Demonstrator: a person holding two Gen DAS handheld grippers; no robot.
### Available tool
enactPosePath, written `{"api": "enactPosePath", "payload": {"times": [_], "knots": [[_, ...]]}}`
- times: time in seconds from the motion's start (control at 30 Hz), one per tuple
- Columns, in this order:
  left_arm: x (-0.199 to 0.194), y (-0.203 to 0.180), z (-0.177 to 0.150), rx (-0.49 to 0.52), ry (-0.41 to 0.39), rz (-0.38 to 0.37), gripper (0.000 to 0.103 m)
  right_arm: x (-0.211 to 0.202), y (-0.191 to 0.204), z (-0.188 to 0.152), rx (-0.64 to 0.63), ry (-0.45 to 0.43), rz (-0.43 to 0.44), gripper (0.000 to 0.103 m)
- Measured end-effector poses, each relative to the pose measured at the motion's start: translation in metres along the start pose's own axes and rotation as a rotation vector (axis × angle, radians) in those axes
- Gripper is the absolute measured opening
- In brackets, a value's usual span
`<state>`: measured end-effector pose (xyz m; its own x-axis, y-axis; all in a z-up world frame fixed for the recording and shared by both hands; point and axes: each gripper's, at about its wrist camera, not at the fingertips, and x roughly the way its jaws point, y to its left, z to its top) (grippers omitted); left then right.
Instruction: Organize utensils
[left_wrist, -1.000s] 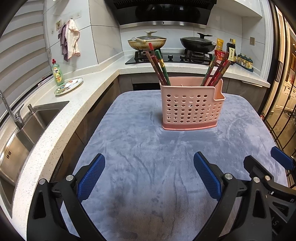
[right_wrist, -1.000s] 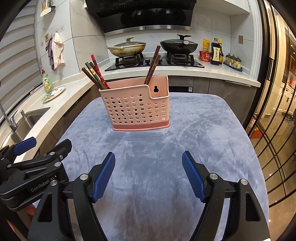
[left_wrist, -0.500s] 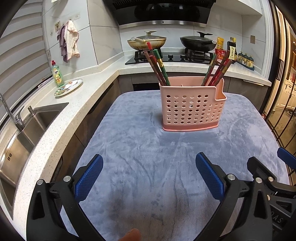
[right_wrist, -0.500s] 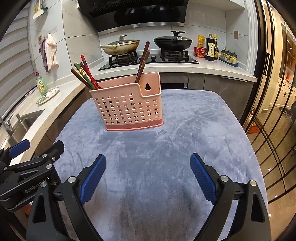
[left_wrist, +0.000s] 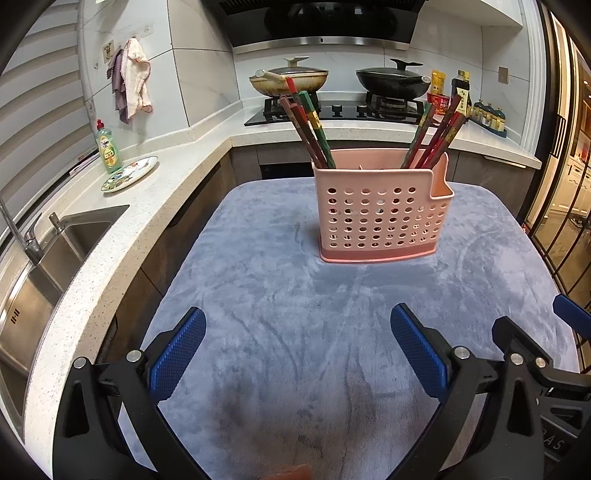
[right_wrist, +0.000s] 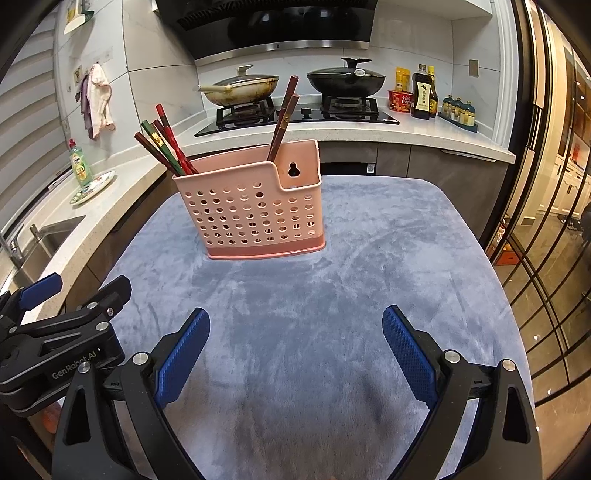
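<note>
A pink perforated utensil holder (left_wrist: 380, 218) stands upright on the grey-blue cloth-covered table (left_wrist: 295, 306); it also shows in the right wrist view (right_wrist: 255, 214). Red, brown and green chopsticks lean in its left end (left_wrist: 308, 129) and its right end (left_wrist: 436, 133); in the right wrist view they show as a left bunch (right_wrist: 162, 144) and a right pair (right_wrist: 282, 118). My left gripper (left_wrist: 297, 354) is open and empty, well short of the holder. My right gripper (right_wrist: 295, 354) is open and empty, beside the left one (right_wrist: 55, 332).
A white counter (left_wrist: 129, 229) with a steel sink (left_wrist: 40, 266), a dish-soap bottle (left_wrist: 108, 147) and a plate (left_wrist: 129, 173) runs along the left. A hob with two pans (left_wrist: 340, 77) is behind. Glass doors (right_wrist: 546, 221) stand at the right.
Both grippers have drawn back slightly from the holder and stayed open. The holder and chopsticks have not moved.
</note>
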<state>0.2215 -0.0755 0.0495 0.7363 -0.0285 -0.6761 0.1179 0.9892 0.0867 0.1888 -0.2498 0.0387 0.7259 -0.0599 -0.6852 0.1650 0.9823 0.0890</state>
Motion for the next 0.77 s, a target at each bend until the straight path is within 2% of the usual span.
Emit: {"api": "enactPosePath", "payload": {"times": [0.4, 0.77], "knots": [[0.012, 0.005, 0.003, -0.022, 0.016, 0.041, 0.096, 0.009, -0.002, 0.002, 0.005, 0.011, -0.004, 0.091], [0.004, 0.007, 0.010, -0.017, -0.019, 0.055, 0.096, 0.008, -0.003, 0.008, 0.008, -0.004, -0.006, 0.091]]}}
